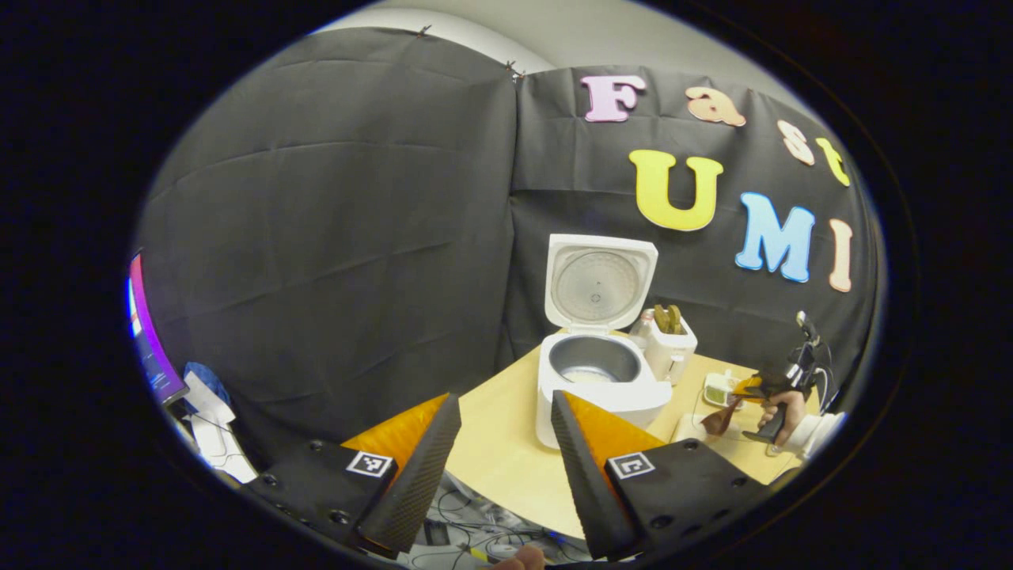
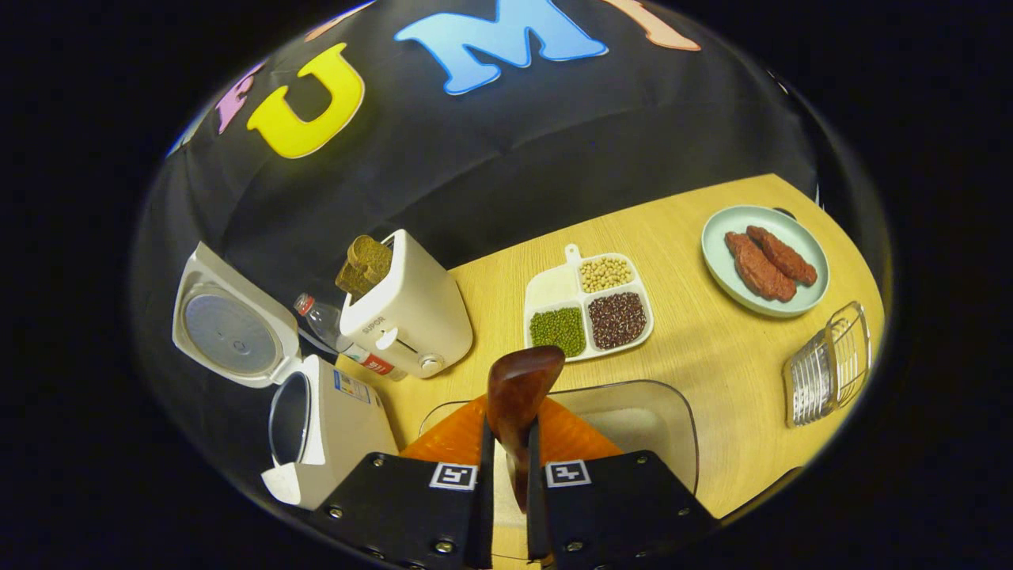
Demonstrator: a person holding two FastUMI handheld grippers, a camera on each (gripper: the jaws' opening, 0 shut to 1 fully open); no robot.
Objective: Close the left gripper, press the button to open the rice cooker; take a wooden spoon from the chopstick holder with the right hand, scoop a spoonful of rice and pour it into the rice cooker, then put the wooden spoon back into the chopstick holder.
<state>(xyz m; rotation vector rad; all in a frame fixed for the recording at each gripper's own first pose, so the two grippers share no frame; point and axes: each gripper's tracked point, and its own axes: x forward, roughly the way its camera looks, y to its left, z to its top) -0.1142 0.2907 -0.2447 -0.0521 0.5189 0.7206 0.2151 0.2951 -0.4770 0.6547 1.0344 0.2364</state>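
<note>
The right gripper (image 2: 507, 443) is clamped on the wooden spoon (image 2: 518, 396), bowl forward over a clear rice container (image 2: 657, 419) at the tabletop's near edge. The left gripper (image 1: 506, 443) hangs spread apart before the near edge; beyond it the rice cooker (image 1: 597, 380) stands open, lid upright

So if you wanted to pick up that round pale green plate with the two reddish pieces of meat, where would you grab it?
Probably by the rim of the round pale green plate, on the bare side nearest the gripper, coming in low over the wooden table. The plate lies flat, and the meat pieces fill its middle, so only the raised edge offers a hold.
</note>
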